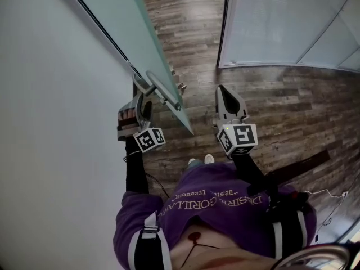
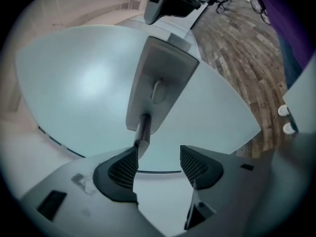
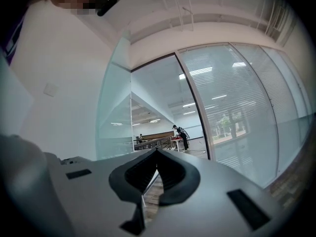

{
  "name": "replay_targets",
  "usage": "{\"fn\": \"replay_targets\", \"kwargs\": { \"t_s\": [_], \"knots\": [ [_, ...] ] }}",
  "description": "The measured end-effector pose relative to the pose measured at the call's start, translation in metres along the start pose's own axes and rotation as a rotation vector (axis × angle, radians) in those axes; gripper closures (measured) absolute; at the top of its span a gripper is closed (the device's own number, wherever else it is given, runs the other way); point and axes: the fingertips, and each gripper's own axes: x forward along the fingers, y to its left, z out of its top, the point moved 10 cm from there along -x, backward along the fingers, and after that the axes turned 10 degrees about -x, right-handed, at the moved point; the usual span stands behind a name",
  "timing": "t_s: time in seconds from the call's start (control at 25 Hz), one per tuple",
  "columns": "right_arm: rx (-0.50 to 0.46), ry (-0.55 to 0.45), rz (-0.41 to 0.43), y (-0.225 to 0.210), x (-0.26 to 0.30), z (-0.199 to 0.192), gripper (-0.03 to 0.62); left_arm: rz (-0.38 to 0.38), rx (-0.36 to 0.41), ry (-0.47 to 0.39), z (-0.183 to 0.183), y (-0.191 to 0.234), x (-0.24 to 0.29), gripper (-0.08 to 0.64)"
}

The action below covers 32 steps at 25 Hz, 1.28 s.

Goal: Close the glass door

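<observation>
The frosted glass door (image 1: 135,32) stands ajar, its free edge slanting toward me. Its metal lever handle (image 1: 162,88) juts from a steel plate (image 2: 158,83). My left gripper (image 1: 140,103) is right at the handle, close to the white wall. In the left gripper view that gripper (image 2: 158,157) is open, and the handle's round stem (image 2: 142,130) sits just past the tip of the left pad, with nothing pinched between the pads. My right gripper (image 1: 228,97) hovers beside the door's edge over the floor; its jaws (image 3: 157,154) are shut with nothing in them.
A white wall (image 1: 50,122) runs along the left. A dark door frame (image 1: 224,27) and a glass partition with blinds (image 1: 281,21) stand ahead on the right. Wood-plank floor (image 1: 281,106) lies below, my shoes (image 1: 201,160) near the door's edge. Distant people (image 3: 180,135) show through the doorway.
</observation>
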Motion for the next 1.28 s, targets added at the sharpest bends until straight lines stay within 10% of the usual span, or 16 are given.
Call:
{"fn": "replay_targets", "kwargs": {
  "t_s": [0.4,0.64,1.28],
  "knots": [
    [0.014,-0.026,-0.077,0.014,0.008,0.013,0.595,-0.006,0.156,-0.135,0.018,0.021,0.026,0.314],
    [0.007,0.001,-0.130,0.018,-0.003,0.008,0.595,-0.034,0.030,-0.134,0.021,0.023,0.034,0.456],
    [-0.017,0.032,-0.159,0.044,-0.016,0.009,0.595,-0.080,0.001,-0.094,0.043,0.029,0.052,0.457]
  ]
}}
